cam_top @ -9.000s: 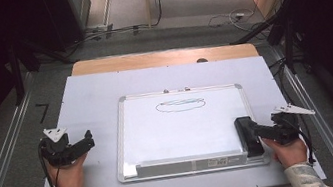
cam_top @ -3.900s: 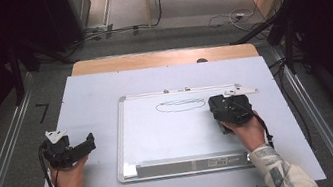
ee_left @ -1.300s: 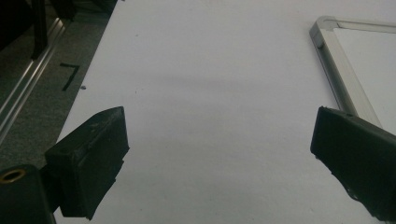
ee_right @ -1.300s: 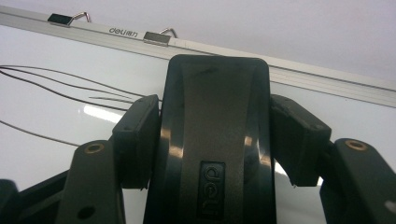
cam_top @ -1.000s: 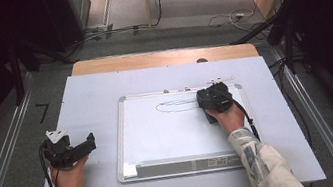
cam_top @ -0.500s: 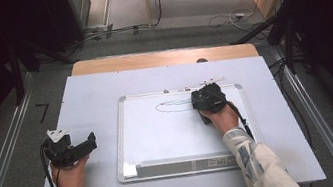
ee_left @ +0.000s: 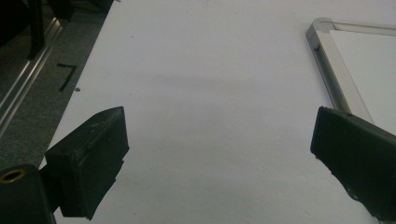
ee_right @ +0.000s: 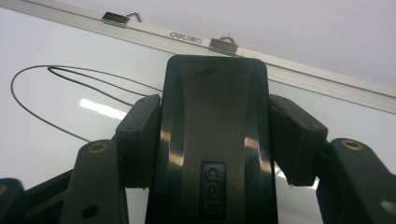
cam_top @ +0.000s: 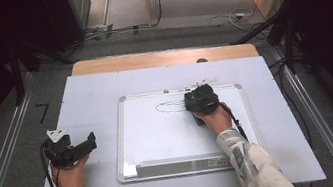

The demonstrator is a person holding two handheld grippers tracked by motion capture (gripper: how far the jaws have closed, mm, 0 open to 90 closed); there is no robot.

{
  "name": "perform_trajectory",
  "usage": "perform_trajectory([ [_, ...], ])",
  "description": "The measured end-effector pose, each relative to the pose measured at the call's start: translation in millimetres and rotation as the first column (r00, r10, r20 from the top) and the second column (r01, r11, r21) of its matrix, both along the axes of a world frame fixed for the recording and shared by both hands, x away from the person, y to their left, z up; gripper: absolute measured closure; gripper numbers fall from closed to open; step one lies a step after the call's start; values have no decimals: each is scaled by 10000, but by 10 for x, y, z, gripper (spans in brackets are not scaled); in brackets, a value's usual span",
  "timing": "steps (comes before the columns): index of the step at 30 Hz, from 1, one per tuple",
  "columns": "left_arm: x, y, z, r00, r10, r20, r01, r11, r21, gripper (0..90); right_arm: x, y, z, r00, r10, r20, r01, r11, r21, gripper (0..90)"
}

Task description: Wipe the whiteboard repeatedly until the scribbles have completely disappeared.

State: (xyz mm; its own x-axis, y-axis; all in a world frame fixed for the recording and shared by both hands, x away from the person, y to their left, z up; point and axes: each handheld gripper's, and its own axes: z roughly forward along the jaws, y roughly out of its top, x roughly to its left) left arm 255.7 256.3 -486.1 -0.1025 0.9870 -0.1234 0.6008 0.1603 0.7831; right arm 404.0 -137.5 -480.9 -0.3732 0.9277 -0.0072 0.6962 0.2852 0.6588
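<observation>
Bench [cam_top: 89, 100] w/ pale sheet on top carries a whiteboard [cam_top: 161, 135] at centre, metal-framed, two hanger clips on its far edge. Black oval line [ee_right: 42, 93] drawn near far edge of board. Right tongs [cam_top: 200, 102] sit on board at right end of that line, jaws clamped tight on sides of a black eraser [ee_right: 215, 140], which lies flat against board surface. Left tongs [cam_top: 73, 150] rest on bench left of board, well apart from it, jaws spread wide w/ nothing between.
</observation>
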Motion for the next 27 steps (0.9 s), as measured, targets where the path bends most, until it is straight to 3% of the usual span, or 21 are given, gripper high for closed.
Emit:
perform_trajectory([
  [27, -1, 4, -2, 10000, -3, -23, 3, 10000, -20, 46, -15, 425, -5, 9986, 527, -63, -527, 9986, 4, 374],
])
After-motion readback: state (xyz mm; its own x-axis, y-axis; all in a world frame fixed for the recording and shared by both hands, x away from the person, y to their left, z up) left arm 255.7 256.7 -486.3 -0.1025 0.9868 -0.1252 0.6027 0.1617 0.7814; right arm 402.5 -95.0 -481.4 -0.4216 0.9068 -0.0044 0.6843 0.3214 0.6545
